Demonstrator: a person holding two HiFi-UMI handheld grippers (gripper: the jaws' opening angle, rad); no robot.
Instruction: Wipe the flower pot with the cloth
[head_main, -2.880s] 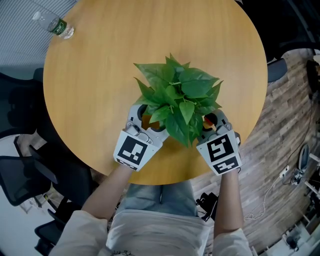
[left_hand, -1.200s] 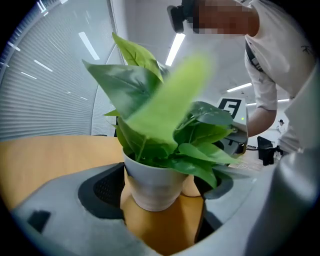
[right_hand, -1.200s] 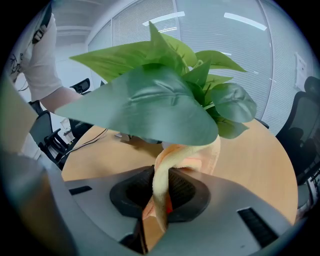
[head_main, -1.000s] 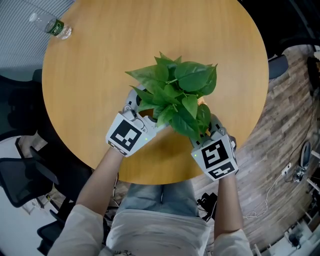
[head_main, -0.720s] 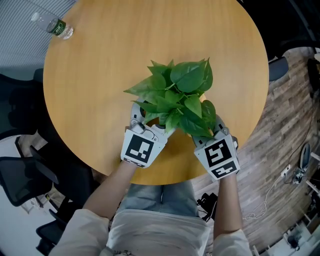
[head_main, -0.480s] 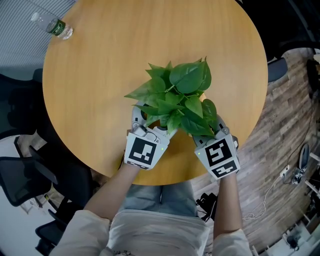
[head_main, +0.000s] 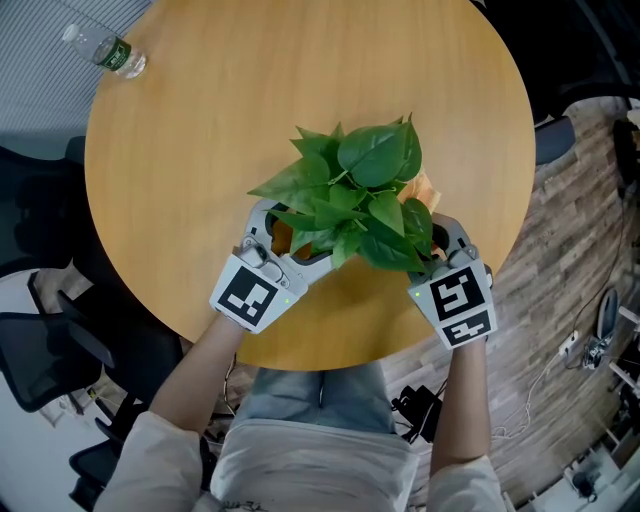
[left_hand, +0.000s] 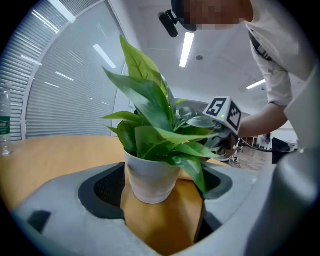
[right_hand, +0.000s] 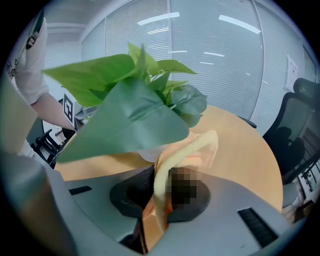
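A white flower pot (left_hand: 150, 175) with a leafy green plant (head_main: 350, 195) stands near the front of the round wooden table (head_main: 200, 130). My left gripper (head_main: 288, 240) is open at the pot's front left. In the left gripper view the pot sits between the tips of its jaws (left_hand: 160, 192), with table showing on the pot's right side. My right gripper (head_main: 432, 235) is at the pot's right, shut on an orange-yellow cloth (right_hand: 185, 150). The cloth (head_main: 424, 188) pokes out under the leaves against the pot's right side. Leaves hide the contact.
A plastic water bottle (head_main: 105, 47) lies at the table's far left edge. Dark office chairs stand off the table at the left (head_main: 40, 350) and right (right_hand: 295, 130). The table's front edge runs just behind both grippers.
The plant has turned since the first frame. My left gripper swung from the pot's front round to its front left. My right gripper slid a little right and back with the cloth.
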